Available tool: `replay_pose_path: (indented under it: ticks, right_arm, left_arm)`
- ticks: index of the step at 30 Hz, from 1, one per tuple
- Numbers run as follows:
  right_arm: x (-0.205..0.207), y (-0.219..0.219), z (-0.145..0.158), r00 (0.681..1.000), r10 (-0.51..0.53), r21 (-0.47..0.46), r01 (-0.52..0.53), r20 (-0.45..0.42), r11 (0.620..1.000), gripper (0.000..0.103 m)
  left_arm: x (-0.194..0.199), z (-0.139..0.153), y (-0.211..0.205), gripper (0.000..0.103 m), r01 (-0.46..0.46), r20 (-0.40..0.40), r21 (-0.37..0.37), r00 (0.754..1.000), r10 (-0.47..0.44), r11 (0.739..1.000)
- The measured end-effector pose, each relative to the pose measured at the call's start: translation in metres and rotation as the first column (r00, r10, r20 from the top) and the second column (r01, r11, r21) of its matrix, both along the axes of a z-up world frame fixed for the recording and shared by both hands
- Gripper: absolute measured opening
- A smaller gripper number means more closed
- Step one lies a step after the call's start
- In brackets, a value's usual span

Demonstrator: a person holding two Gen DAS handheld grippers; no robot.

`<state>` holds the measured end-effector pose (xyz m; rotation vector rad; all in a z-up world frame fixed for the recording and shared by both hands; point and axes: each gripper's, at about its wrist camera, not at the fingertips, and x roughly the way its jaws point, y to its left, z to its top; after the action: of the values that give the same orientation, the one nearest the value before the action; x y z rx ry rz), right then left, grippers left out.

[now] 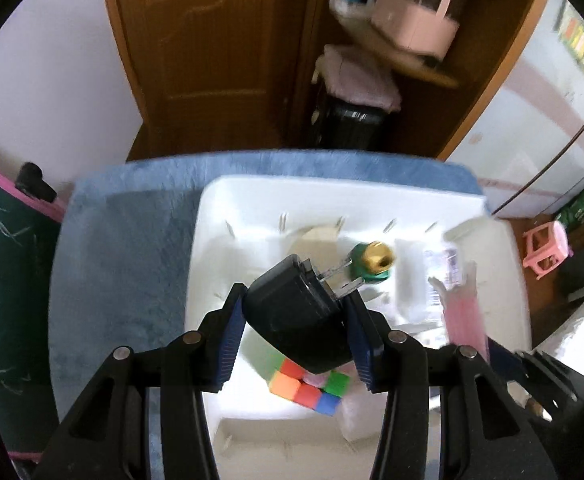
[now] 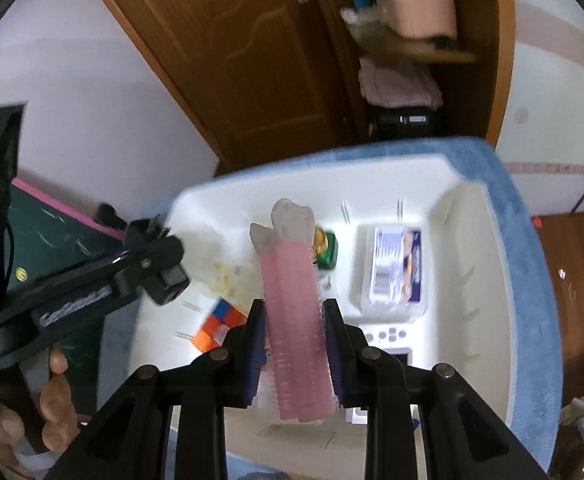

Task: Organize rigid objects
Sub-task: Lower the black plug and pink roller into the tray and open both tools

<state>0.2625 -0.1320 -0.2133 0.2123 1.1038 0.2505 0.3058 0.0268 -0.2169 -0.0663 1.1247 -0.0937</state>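
My left gripper is shut on a black plug adapter with its metal prongs pointing forward, held above the white bin. My right gripper is shut on a pink bristled roller with a clear rounded tip, also above the white bin. In the bin lie a colourful puzzle cube, which also shows in the right wrist view, a green and gold small bottle, and a white packet with blue print. The left gripper shows in the right wrist view, at the left.
The bin sits on a blue fuzzy mat. A brown wooden door and shelves with a pink box stand behind. A green board with a pink edge is at the left. A pink stool is at the right.
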Motion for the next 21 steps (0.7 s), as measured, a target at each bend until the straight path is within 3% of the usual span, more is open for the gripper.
replay_pose_path:
  ticks: [6,7,8,10,12,21]
  right_arm:
    - [-0.002,0.012,-0.029,0.997,0.027,-0.048,-0.03,-0.07,0.998,0.031]
    - [-0.003,0.012,-0.031,0.996,0.032,-0.048,-0.036,-0.08,0.998,0.034]
    - [-0.004,0.012,-0.034,0.995,0.039,-0.037,-0.042,-0.09,0.998,0.037]
    - [-0.007,0.01,-0.034,0.995,0.033,-0.027,-0.036,-0.091,0.999,0.057]
    - [-0.014,0.008,-0.028,0.997,0.032,-0.021,-0.033,-0.066,0.999,0.061]
    - [-0.047,0.0,-0.003,1.0,0.019,-0.024,-0.019,-0.014,1.0,0.061]
  left_arm:
    - [0.007,-0.031,-0.002,0.053,0.017,-0.082,0.023,0.997,-0.015,1.0]
    - [0.006,-0.031,-0.003,0.059,0.027,-0.09,0.012,0.996,-0.025,1.0]
    - [0.005,-0.031,-0.003,0.072,0.033,-0.098,0.0,0.995,-0.033,0.999]
    - [-0.001,-0.025,-0.002,0.083,0.035,-0.087,-0.01,0.996,-0.035,0.999]
    - [-0.005,-0.018,-0.005,0.083,0.044,-0.071,-0.014,0.996,-0.044,0.999]
    - [-0.043,0.014,-0.004,0.083,0.048,-0.018,-0.021,0.999,-0.048,0.999]
